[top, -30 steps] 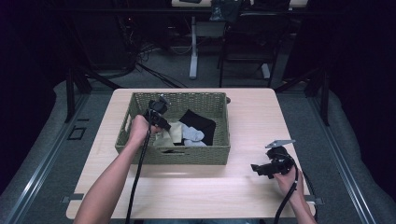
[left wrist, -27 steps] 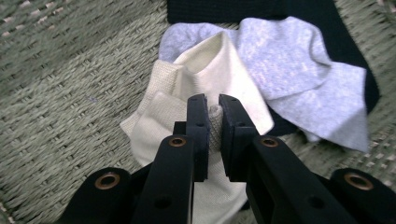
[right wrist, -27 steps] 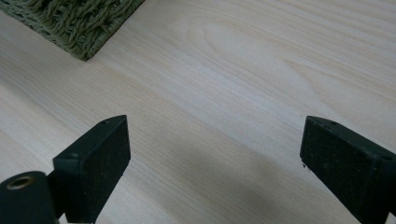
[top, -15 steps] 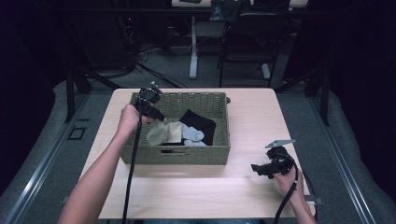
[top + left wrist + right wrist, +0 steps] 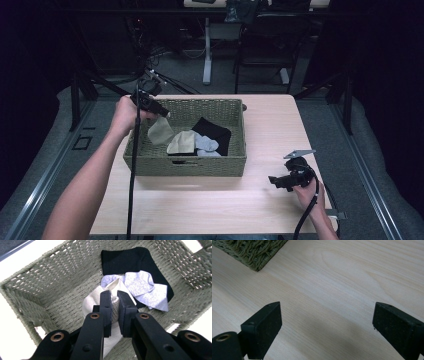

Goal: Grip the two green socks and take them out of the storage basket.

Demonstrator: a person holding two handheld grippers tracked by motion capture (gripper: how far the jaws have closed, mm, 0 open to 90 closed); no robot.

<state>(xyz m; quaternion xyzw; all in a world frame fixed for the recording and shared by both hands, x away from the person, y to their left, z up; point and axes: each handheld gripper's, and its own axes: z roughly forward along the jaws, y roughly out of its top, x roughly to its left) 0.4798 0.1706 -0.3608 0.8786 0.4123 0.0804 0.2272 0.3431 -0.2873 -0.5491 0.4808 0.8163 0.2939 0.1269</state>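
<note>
A woven green basket (image 5: 185, 164) stands mid-table and holds a black cloth (image 5: 214, 131), a light grey cloth (image 5: 206, 144) and a cream sock (image 5: 180, 142). My left gripper (image 5: 164, 115) is raised over the basket's left side, shut on the cream sock (image 5: 95, 302), which hangs down from the jaws into the basket. The grey cloth (image 5: 143, 288) lies on the black cloth (image 5: 130, 260). My right gripper (image 5: 272, 180) rests low over the table at the front right, open, with bare wood between its fingers (image 5: 262, 327).
The basket's near right corner (image 5: 254, 253) lies ahead of the right gripper. Light wooden table (image 5: 200, 205) has bare room in front of and to the right of the basket. Dark floor, chair and desk legs lie beyond the far edge.
My left gripper has risen up and to the left, lifting the cream sock's end out of the pile. The right gripper has stayed in place.
</note>
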